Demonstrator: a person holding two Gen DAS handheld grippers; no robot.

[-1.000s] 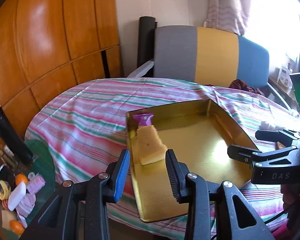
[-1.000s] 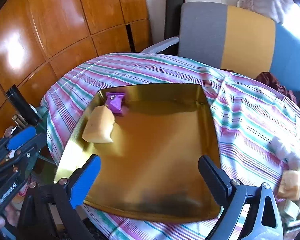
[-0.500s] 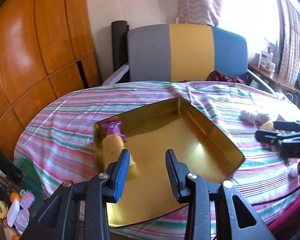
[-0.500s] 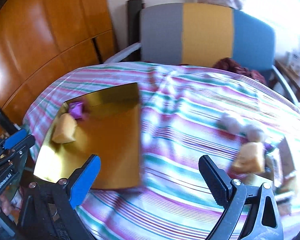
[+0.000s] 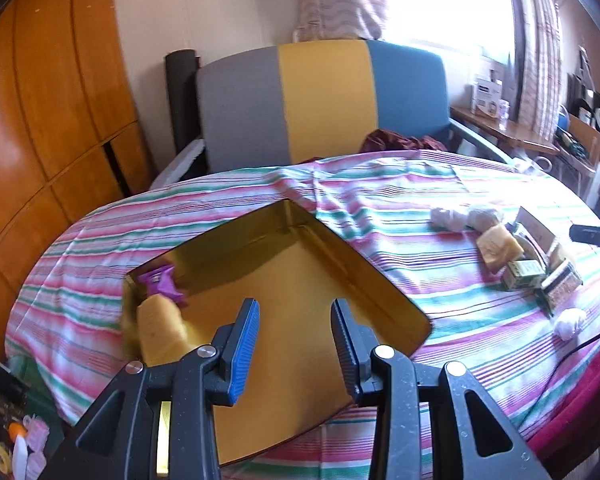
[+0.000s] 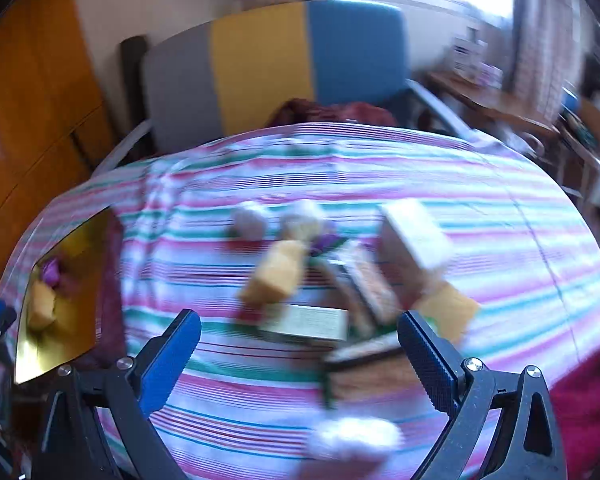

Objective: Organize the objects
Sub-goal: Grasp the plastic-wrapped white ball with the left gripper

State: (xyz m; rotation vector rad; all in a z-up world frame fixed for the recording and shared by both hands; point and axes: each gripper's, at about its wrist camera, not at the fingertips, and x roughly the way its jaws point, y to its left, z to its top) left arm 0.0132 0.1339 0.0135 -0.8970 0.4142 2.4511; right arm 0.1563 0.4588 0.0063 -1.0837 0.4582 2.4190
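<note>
A gold tray point(image 5: 300, 264) lies on the striped tablecloth point(image 5: 380, 200); it holds a purple wrapper point(image 5: 162, 282) and a yellow sponge block point(image 5: 160, 332) at its left corner. My left gripper point(image 5: 294, 344) is open and empty over the tray's near edge. My right gripper point(image 6: 300, 356) is wide open and empty above a blurred pile: a yellow block point(image 6: 274, 278), small boxes point(image 6: 412, 232), pale balls point(image 6: 250, 218). The pile also shows at the right of the left wrist view point(image 5: 500, 246). The tray shows at the left of the right wrist view point(image 6: 68, 320).
A grey, yellow and blue chair point(image 5: 324, 100) stands behind the table. Wooden panels point(image 5: 60, 100) line the left wall. A white ball point(image 5: 568, 322) lies near the table's right edge. A side table with clutter point(image 5: 500, 120) stands at the right.
Both grippers have swung to the right. The right gripper has left the tray and is now over the pile of objects. Both stay open.
</note>
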